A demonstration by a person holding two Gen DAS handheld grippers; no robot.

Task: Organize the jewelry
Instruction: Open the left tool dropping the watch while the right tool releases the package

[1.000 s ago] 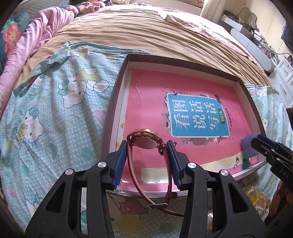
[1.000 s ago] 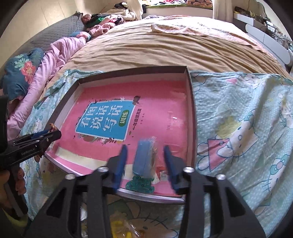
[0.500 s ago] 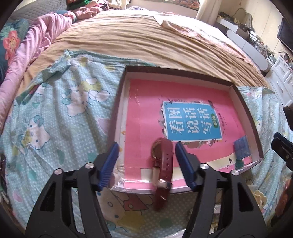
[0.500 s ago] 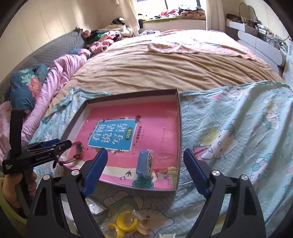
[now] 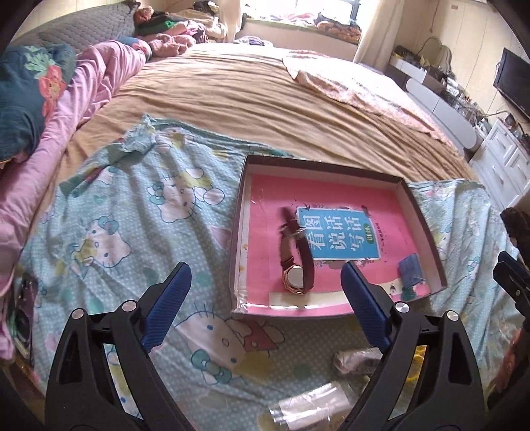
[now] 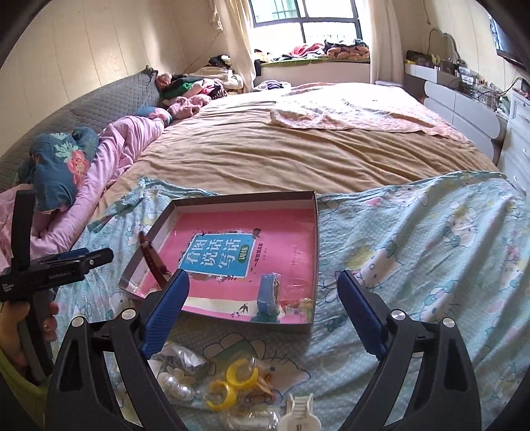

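On the bed's cartoon-print sheet [image 5: 139, 238] the shallow box [image 5: 427, 238] holds, near its front-left corner, the wristwatch [image 5: 295, 262], light, limp in the strap and best pinched across its rigid case, while the left gripper [image 5: 265, 308] and right gripper [image 6: 263, 313] gape empty.

A lived-in home bedroom: wide bed [image 6: 298, 149], piled clothes [image 6: 195, 88] (by the window [image 6: 304, 20]), white dresser [image 5: 506, 165].

Watch [image 5: 295, 262] in tray [image 5: 425, 228] left part; pouch [image 5: 410, 268] right; bagged jewelry [image 6: 238, 381] before tray.
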